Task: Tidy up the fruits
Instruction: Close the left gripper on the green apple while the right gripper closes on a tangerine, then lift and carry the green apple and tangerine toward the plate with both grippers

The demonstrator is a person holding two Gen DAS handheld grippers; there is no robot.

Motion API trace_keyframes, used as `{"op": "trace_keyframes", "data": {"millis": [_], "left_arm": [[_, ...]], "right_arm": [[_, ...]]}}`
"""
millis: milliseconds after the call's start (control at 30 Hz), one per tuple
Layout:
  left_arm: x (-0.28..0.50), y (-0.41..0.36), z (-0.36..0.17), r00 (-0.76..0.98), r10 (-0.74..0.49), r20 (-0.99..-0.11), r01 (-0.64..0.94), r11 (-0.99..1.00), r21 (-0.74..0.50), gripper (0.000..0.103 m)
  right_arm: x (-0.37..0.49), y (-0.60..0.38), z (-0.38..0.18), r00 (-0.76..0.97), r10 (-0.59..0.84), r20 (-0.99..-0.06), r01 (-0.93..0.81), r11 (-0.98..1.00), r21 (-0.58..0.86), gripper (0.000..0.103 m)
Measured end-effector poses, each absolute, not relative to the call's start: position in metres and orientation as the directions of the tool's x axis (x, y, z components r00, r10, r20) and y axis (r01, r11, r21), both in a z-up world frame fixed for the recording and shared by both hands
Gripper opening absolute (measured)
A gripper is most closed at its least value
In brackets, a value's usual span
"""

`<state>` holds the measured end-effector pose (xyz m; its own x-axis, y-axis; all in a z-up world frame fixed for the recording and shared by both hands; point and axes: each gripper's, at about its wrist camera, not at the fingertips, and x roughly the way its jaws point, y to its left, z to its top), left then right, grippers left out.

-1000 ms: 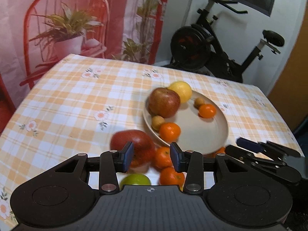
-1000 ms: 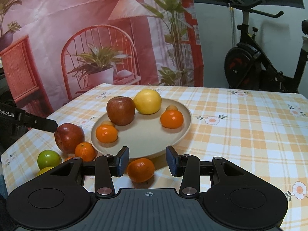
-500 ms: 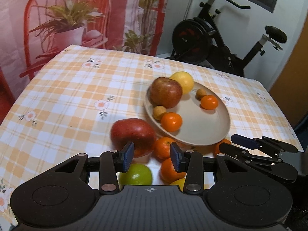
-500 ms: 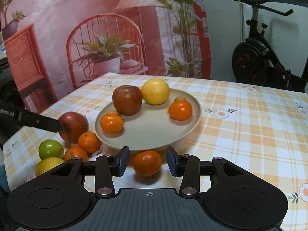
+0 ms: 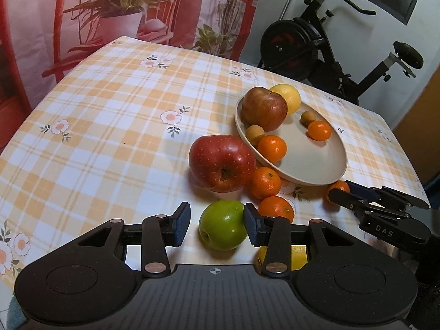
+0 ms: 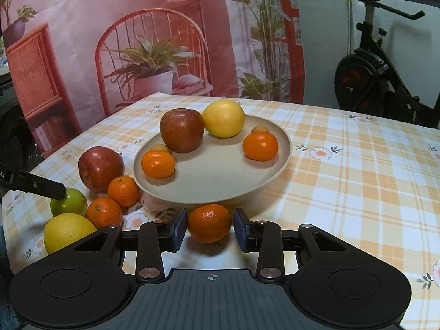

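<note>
Only lettering we can make out is "DAS" in pale capitals on the black plastic body of the right claw [image 5: 357, 195], plus "AI" at the frame edge on the black left claw [image 6: 59, 191].

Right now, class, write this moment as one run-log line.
left gripper: open, green apple between jaws | right gripper: jaws just been closing, tangerine between them, not gripped | plate: six fruits

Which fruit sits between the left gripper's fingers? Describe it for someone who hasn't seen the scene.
Start at the beige plate on the checked tablecloth and come toward the near table edge, past the big red apple. The green apple lies there between the left gripper fingers. It's the only green fruit; its neighbours are orange, red or yellow.
</note>
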<state>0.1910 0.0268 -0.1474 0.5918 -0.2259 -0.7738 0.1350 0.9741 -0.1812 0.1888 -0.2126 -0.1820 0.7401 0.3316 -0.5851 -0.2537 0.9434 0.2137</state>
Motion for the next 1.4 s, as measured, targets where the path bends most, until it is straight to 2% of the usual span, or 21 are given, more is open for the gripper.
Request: {"op": "trace_keyframes", "data": {"millis": [133,700,833,1400], "left_arm": [[0.191,0.024,-0.151,0.588,-0.230,-0.776,0.144,0.973,-0.180,0.053],[0.193,0.013,-0.161,0.556,-0.280,-0.782,0.190,0.959,-0.209,0.053],[0.194,0.012,-0.162,0.556,-0.295,-0.777,0.200,0.955,-0.220,0.048],[0.190,0.017,-0.156,0.598,-0.251,-0.761,0.162,0.968,-0.192,0.047]], "right_arm": [[0.189,-0.212,-0.182,0.740,0.331,-0.586,-0.253,0.944,0.213,0.034],[0.190,-0.211,-0.183,0.734,0.336,-0.590,-0.258,0.942,0.215,0.032],[0.190,-0.211,-0.183,0.734,0.336,-0.590,-0.258,0.942,0.215,0.032],[0.185,-0.212,-0.182,0.750,0.330,-0.573,-0.252,0.944,0.214,0.032]]}}
